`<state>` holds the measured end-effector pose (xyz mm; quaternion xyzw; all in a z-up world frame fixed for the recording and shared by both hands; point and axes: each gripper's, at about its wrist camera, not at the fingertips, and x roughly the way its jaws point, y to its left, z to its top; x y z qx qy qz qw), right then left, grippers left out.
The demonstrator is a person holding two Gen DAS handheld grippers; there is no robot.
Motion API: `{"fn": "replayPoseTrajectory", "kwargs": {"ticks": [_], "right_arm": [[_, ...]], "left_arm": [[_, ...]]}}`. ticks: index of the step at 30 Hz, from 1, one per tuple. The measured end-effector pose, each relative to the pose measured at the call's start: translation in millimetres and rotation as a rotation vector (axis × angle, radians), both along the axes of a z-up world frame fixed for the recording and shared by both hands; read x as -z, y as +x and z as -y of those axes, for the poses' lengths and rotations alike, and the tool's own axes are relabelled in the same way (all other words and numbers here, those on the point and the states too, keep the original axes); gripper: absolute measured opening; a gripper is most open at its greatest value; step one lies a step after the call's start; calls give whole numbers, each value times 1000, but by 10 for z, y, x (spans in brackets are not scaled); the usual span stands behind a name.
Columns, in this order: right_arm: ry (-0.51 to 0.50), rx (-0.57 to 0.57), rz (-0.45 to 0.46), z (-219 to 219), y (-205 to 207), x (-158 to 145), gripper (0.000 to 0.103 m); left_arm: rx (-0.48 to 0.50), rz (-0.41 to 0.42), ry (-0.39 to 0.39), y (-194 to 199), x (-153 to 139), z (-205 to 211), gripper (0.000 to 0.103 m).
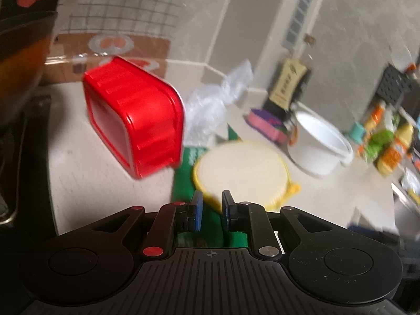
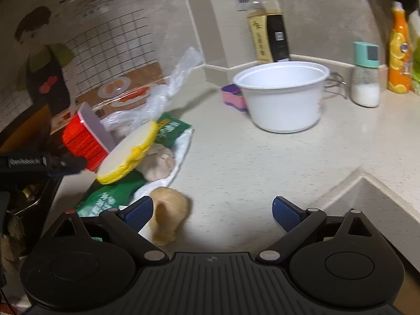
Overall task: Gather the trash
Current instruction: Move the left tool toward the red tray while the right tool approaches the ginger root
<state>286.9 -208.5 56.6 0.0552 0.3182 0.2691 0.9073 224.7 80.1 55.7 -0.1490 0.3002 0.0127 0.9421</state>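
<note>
Yellow-rimmed lid (image 1: 241, 169) just ahead of nearly closed, empty left gripper (image 1: 211, 211); right gripper (image 2: 212, 214) wide apart, farther off.

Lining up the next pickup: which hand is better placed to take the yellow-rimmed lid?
Left. The yellow-rimmed lid lies ahead of the left tongs, centred between their narrowly parted fingers. The right tongs, wide open, face the counter beside a beige lump, with the lid off to their left.
</note>
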Motion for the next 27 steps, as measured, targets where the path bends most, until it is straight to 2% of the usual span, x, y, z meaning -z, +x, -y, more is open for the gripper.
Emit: {"fn": "replayPoseTrajectory", "kwargs": {"ticks": [3,7,11,27], "right_arm": [[-7,-38,17,-92,-21,4,99],[-23,-52,12,-176,-4,36,99],[-6,-55,-38,-209,53,105,100],[-80,-58,-36,-350,25,111,103]], "left_arm": [[37,-19,61,-99,51,98,18],[19,-57,140,-164,114,181,18],[30,-80,135,-191,173,156,18],[78,-79,81,-489,226,87,18]]}}
